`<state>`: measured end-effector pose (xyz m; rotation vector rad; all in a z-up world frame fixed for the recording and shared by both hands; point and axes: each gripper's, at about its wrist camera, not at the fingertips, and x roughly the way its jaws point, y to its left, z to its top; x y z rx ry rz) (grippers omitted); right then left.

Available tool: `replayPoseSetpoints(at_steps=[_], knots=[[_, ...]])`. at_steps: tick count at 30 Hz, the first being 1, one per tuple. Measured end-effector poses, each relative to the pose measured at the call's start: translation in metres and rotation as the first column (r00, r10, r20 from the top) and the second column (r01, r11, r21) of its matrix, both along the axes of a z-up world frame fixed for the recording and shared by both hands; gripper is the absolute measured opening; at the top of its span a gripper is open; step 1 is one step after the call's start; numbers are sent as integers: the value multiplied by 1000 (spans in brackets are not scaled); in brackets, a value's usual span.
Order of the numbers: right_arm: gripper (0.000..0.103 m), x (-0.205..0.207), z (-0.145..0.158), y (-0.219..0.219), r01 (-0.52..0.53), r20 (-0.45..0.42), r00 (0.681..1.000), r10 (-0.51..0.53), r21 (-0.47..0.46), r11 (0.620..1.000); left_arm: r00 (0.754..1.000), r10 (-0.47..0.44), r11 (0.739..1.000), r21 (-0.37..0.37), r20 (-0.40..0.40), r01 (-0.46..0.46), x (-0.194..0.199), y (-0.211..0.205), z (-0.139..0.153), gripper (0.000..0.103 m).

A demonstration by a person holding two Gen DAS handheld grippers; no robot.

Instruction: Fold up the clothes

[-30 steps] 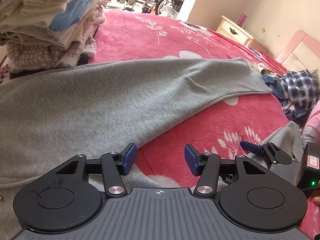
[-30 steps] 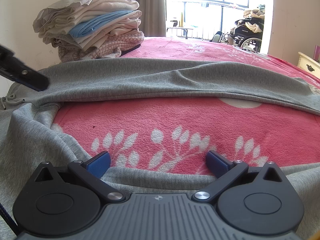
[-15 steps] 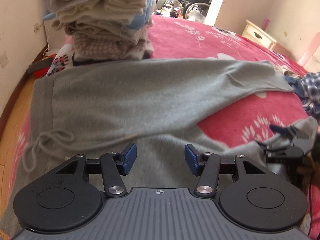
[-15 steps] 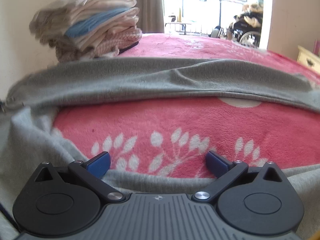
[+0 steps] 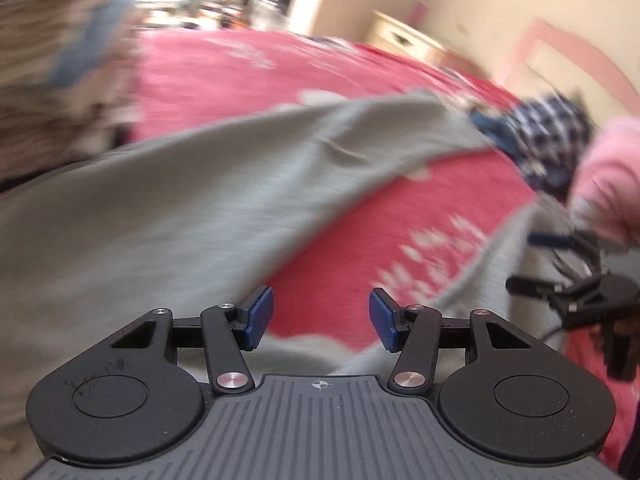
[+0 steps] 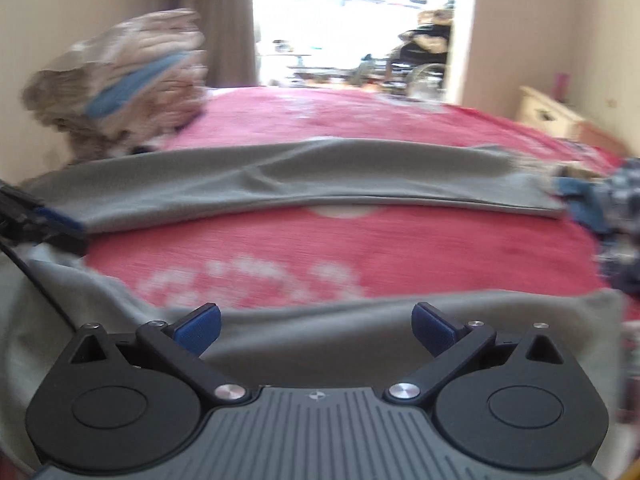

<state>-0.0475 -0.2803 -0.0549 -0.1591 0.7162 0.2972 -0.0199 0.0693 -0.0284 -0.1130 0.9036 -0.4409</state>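
Left wrist view: left gripper, black w/ blue pads, jaws apart, nothing between them. Below and ahead lies the grey knit sweatpants garment, spread flat on the red fleece blanket w/ white leaf print. One leg runs diagonally toward the far right; its cuff ends just beside a blue-and-white checked cloth heap. The second leg runs along the near right edge, under the right gripper. A pink sleeve sits above that gripper. Stack of folded beige, blue and pink laundry at far left, blurred. Cream bedside cabinet at rear.

Right wrist view: right gripper jaws wide apart, empty. Near leg lies directly beneath the pads. Far leg crosses the frame as a flat horizontal band. Bare blanket between the two legs. Left gripper's tip shows at left edge, over the crotch/waist area; contact w/ fabric cannot be told. Folded stack at upper left, bright doorway beyond.

Handling (judgement): soft, limp, light, non-slip, not fragile. Fabric will drape and sag; it will not hold shape when lifted. Recommended grip pts: near leg at cuff end w/ right gripper, same leg near crotch w/ left. Pinch both layers at a seam or hem, lift together, lay onto far leg, edges aligned.
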Motion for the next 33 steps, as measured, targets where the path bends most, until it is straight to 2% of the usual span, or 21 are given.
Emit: replayPoseSetpoints(at_steps=[2, 4, 9, 11, 13, 15, 16, 17, 20, 21, 25, 28, 30, 33], knots=[[103, 1, 2, -24, 59, -9, 998, -60, -57, 997, 999, -53, 999, 13, -9, 53, 1, -15, -5, 53], [103, 1, 1, -45, 101, -13, 995, -103, -122, 987, 998, -64, 998, 14, -28, 65, 0, -21, -10, 53], [94, -3, -17, -73, 109, -83, 988, -130, -220, 969, 995, -81, 996, 17, -56, 82, -2, -31, -20, 53], [83, -2, -26, -79, 124, -105, 982, -154, -254, 959, 995, -85, 996, 22, -57, 86, 0, -34, -21, 53], [79, -1, -35, -84, 134, -120, 977, -175, -289, 948, 994, -92, 995, 29, -59, 93, 3, -39, -21, 53], [69, 2, -38, -90, 146, -122, 973, -196, -333, 932, 993, -103, 994, 34, -56, 105, 7, -44, -21, 53], [53, 4, -37, -95, 154, -117, 971, -207, -357, 921, 993, -109, 993, 37, -56, 111, 9, -46, -21, 53], [45, 4, -32, -101, 172, -101, 969, -225, -377, 910, 992, -112, 993, 39, -56, 115, 11, -48, -22, 53], [35, 2, -16, -121, 248, -35, 954, -297, -462, 852, 991, -117, 992, 42, -60, 119, 15, -52, -24, 53], [33, 0, -11, -129, 273, -11, 948, -320, -491, 827, 991, -116, 992, 43, -61, 119, 15, -51, -24, 53], [32, -7, 10, -148, 333, 52, 929, -366, -547, 768, 993, -103, 993, 49, -63, 106, 15, -47, -27, 53], [32, -13, 30, -149, 377, 147, 920, -364, -589, 715, 995, -75, 996, 47, -64, 78, 16, -39, -25, 53], [33, -15, 47, -149, 419, 218, 906, -363, -581, 698, 997, -50, 997, 48, -57, 53, 14, -31, -22, 53], [35, -10, 73, -143, 452, 283, 892, -354, -504, 736, 999, -6, 998, 58, -49, 9, 11, -17, -15, 53]])
